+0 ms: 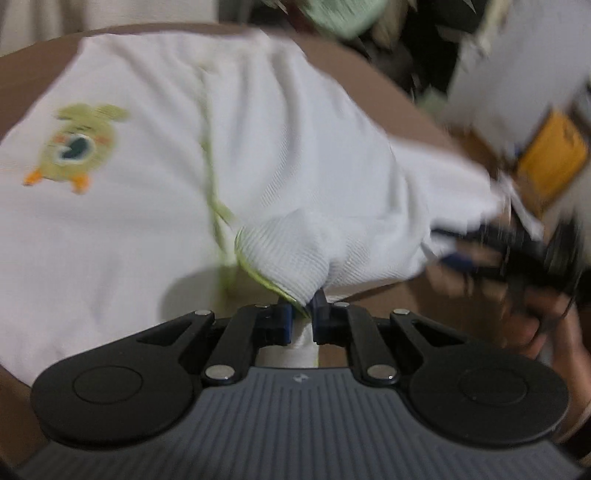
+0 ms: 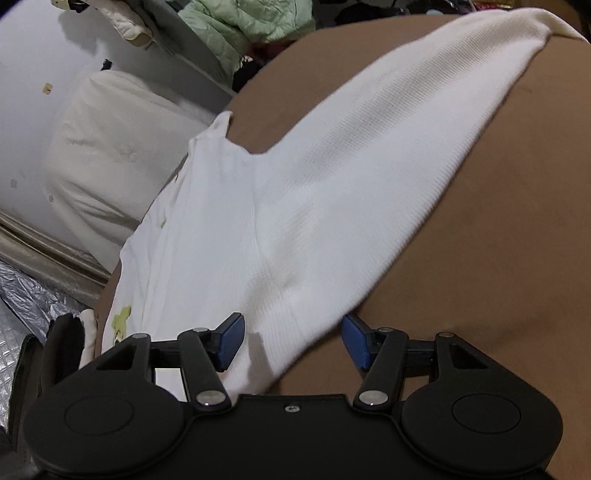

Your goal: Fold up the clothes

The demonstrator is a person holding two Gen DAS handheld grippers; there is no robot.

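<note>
A white long-sleeved shirt (image 1: 184, 166) with a green cartoon print (image 1: 75, 147) and green-trimmed neckline lies spread on a brown surface (image 1: 406, 107). My left gripper (image 1: 303, 317) is shut on the shirt's neckline edge and lifts it a little. In the right wrist view the shirt (image 2: 229, 229) lies with its sleeve (image 2: 388, 122) stretched away to the upper right. My right gripper (image 2: 293, 341) is open, its blue pads (image 2: 232, 341) on either side of the fabric at the shoulder. The right gripper also shows blurred at the right of the left wrist view (image 1: 517, 247).
The brown surface (image 2: 498, 240) extends to the right. A cream pillow (image 2: 107, 155) and white wall lie to the left, with green and cream clothes (image 2: 240, 26) piled behind. A yellow box (image 1: 550, 155) sits at the far right.
</note>
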